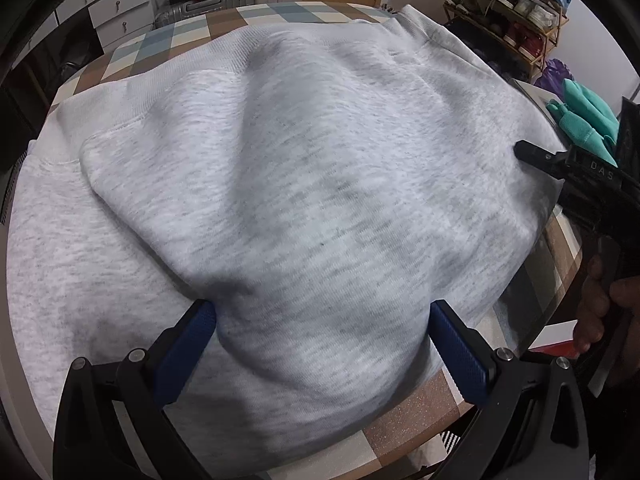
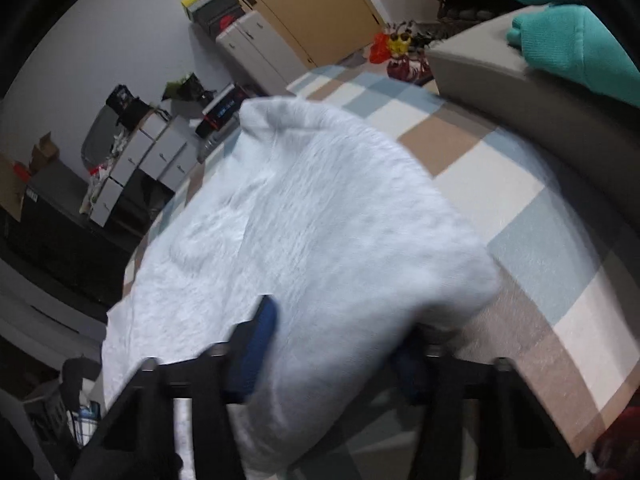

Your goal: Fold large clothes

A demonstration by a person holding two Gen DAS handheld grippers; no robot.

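Across most of the checkered counter (image 1: pixel 256 16), with its tan, cream and pale-blue squares, lies a large light-grey fleece sweatshirt (image 1: pixel 304 168), partly folded, one thick layer doubled over the flatter layer beneath it. Its ribbed edge runs toward the counter's far edge, and a seam crosses the upper layer near the left side.

At the counter's near edge, the left tongs (image 1: pixel 324 320) sit with a bulging fold of the sweatshirt between their blue textured pads (image 1: pixel 460 344). The pads stand wide apart and press into the bunched cloth on either side, so they are clenched on the sweatshirt.

Near the counter's right edge, the right tongs (image 2: pixel 336 344) also have a fold of the grey cloth (image 2: pixel 320 240) between them. In the right wrist view, which is blurred, one blue pad (image 2: pixel 256 348) lies against the fabric while the other is mostly hidden under the bunched cloth, so these tongs appear clenched on the sweatshirt too. From the left wrist view the same black tool (image 1: pixel 576 172) shows at the garment's right border, held by a person's hand (image 1: pixel 600 304).

Beyond the right edge, turquoise knitted cloth (image 1: pixel 588 116) rests on a grey surface (image 2: pixel 500 64). A shoe rack (image 1: pixel 516 4) stands behind it.
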